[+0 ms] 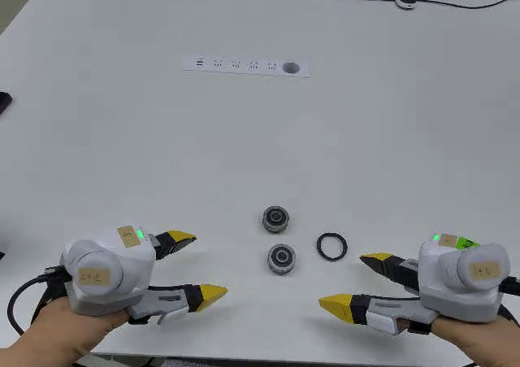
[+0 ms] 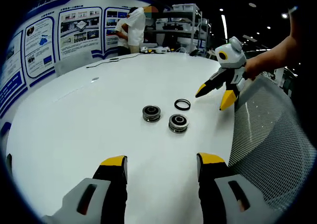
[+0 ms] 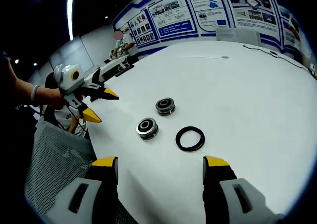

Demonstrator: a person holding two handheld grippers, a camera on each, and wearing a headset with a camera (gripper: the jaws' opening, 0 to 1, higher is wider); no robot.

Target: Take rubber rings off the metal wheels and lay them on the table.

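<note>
One rubber ring [image 1: 331, 246] lies flat and loose on the white desk [image 1: 244, 140], so that part of the job looks done. Just beside the ring, on the side away from the right gripper, sits the near wheel [image 1: 281, 258]. The far wheel [image 1: 275, 218] is a little further from the ring, toward the power strip [image 1: 246, 66]. Both wheels rest on their flat faces, which keeps them from rolling. Both show a dark outer band, but I cannot tell which of them is bare and which carries rubber.

The right gripper [image 1: 353, 281] hovers near the ring on the person's side, its jaws spread wide and holding nothing. The left gripper [image 1: 197, 265] hangs well apart from the ring, across the wheels from it, its jaws equally wide and empty. Each points inward at the ring and wheels.

That flanking stance probably serves the next ring. One gripper can pin a wheel against the desk while the other pries the rubber off its rim. The near wheel seems the likelier target.
</note>
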